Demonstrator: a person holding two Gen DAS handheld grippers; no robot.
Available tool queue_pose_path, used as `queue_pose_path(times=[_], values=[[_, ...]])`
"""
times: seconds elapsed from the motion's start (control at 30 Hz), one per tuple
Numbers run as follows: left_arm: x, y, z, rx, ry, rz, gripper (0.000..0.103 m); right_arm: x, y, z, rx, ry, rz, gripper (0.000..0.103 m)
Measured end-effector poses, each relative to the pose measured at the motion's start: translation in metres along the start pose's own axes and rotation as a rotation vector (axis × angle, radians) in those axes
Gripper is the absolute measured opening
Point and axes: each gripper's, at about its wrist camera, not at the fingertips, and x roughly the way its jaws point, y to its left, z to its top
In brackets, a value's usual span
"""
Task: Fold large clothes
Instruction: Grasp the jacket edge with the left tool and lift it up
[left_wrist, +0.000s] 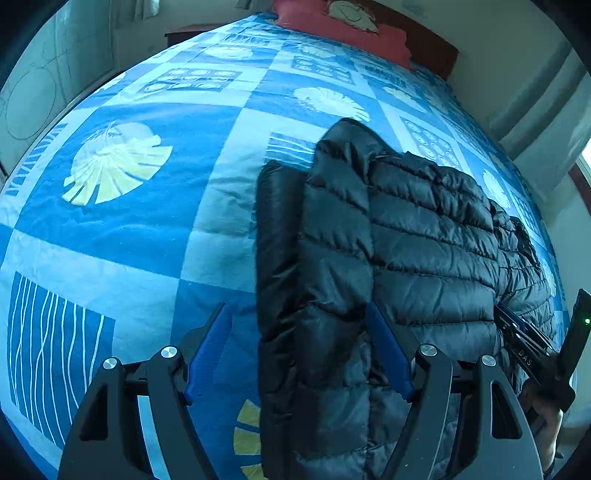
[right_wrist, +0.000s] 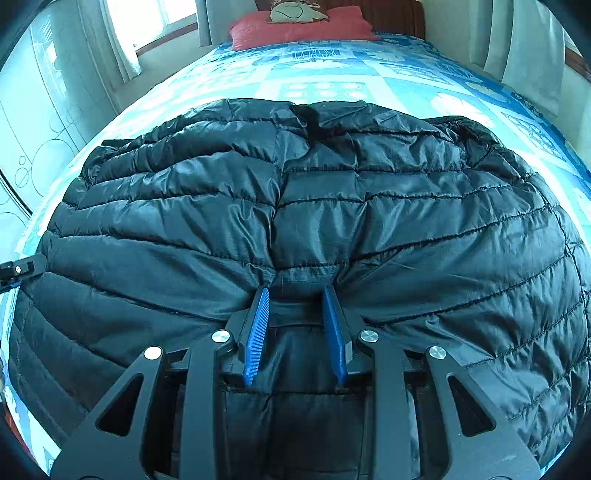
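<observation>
A black quilted puffer jacket (left_wrist: 406, 236) lies on the blue patterned bedspread (left_wrist: 147, 229). In the left wrist view my left gripper (left_wrist: 299, 314) is open, its blue pads wide apart over the jacket's left edge, where a folded sleeve (left_wrist: 332, 258) lies on top. In the right wrist view the jacket (right_wrist: 314, 206) fills the frame. My right gripper (right_wrist: 297, 291) has its blue pads partly closed around a bunched fold of the jacket's near hem. The right gripper also shows in the left wrist view (left_wrist: 517, 332) at the jacket's right side.
A red pillow (right_wrist: 299, 26) with a light cloth on it lies at the head of the bed by a dark headboard (left_wrist: 432, 48). Curtains (right_wrist: 122, 44) and a window stand to the left, and a wardrobe (right_wrist: 33, 110) runs along the bed's left side.
</observation>
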Motion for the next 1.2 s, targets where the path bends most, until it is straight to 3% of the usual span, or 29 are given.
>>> queue_pose_path(times=[0.17, 0.3, 0.37, 0.5, 0.6, 0.83, 1.2], values=[[0.017, -0.01, -0.003, 0.045, 0.049, 0.015, 0.079, -0.002, 0.009, -0.005, -0.011, -0.014, -0.017, 0.03], [0.037, 0.005, 0.002, -0.029, 0.137, -0.092, 0.082, -0.001, 0.012, -0.007, -0.008, -0.019, -0.018, 0.03], [0.038, 0.008, 0.002, -0.027, 0.139, -0.111, 0.083, -0.002, 0.014, -0.008, -0.008, -0.021, -0.02, 0.03], [0.037, -0.004, -0.002, 0.063, 0.103, -0.056, 0.082, -0.002, 0.014, -0.009, -0.013, -0.026, -0.026, 0.03], [0.038, -0.008, -0.003, 0.089, 0.095, -0.05, 0.075, -0.003, 0.016, -0.011, -0.013, -0.032, -0.032, 0.03], [0.033, -0.016, -0.007, 0.108, 0.077, -0.086, 0.047, -0.003, 0.018, -0.012, -0.015, -0.035, -0.036, 0.03], [0.02, -0.037, -0.012, 0.177, 0.019, 0.007, 0.019, -0.003, 0.02, -0.012, -0.021, -0.039, -0.043, 0.03]])
